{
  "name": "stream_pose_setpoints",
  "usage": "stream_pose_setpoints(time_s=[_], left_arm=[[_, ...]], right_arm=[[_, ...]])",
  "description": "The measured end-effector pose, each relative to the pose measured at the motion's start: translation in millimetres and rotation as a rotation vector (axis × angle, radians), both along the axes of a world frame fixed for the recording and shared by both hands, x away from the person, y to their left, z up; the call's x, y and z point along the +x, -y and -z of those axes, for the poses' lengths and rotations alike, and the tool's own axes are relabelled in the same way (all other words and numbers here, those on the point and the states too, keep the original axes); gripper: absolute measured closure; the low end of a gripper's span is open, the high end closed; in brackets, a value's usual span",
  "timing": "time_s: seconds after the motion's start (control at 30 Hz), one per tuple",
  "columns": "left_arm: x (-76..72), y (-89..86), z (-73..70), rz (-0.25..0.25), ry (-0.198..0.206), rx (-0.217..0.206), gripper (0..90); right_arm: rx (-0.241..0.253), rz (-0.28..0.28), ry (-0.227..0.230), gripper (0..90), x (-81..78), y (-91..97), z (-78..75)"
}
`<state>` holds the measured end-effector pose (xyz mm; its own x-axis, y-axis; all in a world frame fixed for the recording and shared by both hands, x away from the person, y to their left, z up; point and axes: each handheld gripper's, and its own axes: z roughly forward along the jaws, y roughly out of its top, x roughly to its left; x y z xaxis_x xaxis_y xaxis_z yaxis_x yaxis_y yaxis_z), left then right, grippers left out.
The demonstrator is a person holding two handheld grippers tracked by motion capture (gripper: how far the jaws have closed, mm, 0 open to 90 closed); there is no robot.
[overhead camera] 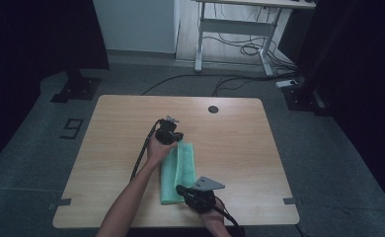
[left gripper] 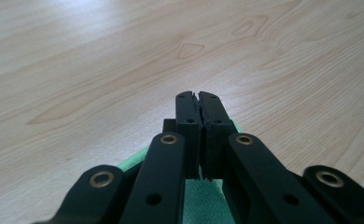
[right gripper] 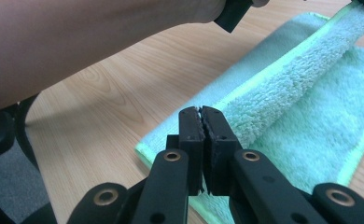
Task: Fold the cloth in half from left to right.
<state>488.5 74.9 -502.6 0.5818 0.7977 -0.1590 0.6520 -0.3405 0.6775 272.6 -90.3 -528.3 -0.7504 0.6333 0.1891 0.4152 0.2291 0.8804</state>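
A green towel [overhead camera: 177, 173] lies on the wooden worktop [overhead camera: 106, 148], near the front edge and a bit left of the middle. It is folded into a long strip that runs from the person's side toward the far side. From above, the left tongs [overhead camera: 180, 139] sit at the far end of the towel, held in the person's left hand [overhead camera: 157, 149], and a black cable [overhead camera: 143, 153] trails back from them along the arm. The right tongs [overhead camera: 179, 188] sit at the near end of the towel, held in the right hand [overhead camera: 211, 213], with a grey 3-cornered plate [overhead camera: 206, 184] on top. In the left gripper view, the left tongs [left gripper: 198, 95] are clenched, with the 2 black jaws pressed together. A bit of green cloth [left gripper: 138, 161] peeks out below them, but I cannot tell if any cloth is pinched between them. Bare wood [left gripper: 101, 60] stretches out in front. In the right gripper view, the right tongs [right gripper: 200, 109] are clenched too, jaws tight together, right over the near edge of the towel [right gripper: 311, 116]. I cannot tell if they pinch the cloth. A fluffy folded edge [right gripper: 292, 84] runs along the towel toward the far end. The person's left forearm [right gripper: 77, 42] crosses the top of that view. Behind the worktop there is a grey floor [overhead camera: 328, 148] with cables and the legs of a white desk [overhead camera: 240, 29].
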Motion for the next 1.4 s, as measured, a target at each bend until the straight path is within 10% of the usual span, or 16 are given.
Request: stream_pose_setpoints(time_s=[0.97, 1.4], left_arm=[[7.0, 28.2, 22.9, -0.001, -0.034, -0.001, 84.3], [-1.2, 16.0, 2.5, -0.011, 0.071, -0.014, 48.8]], right_arm=[[-0.049, 0.043, -0.062, 82.6, 0.1, 27.5, 20.7], [-0.11, 0.107, -0.09, 58.5, -1.5, 44.8, 22.0]])
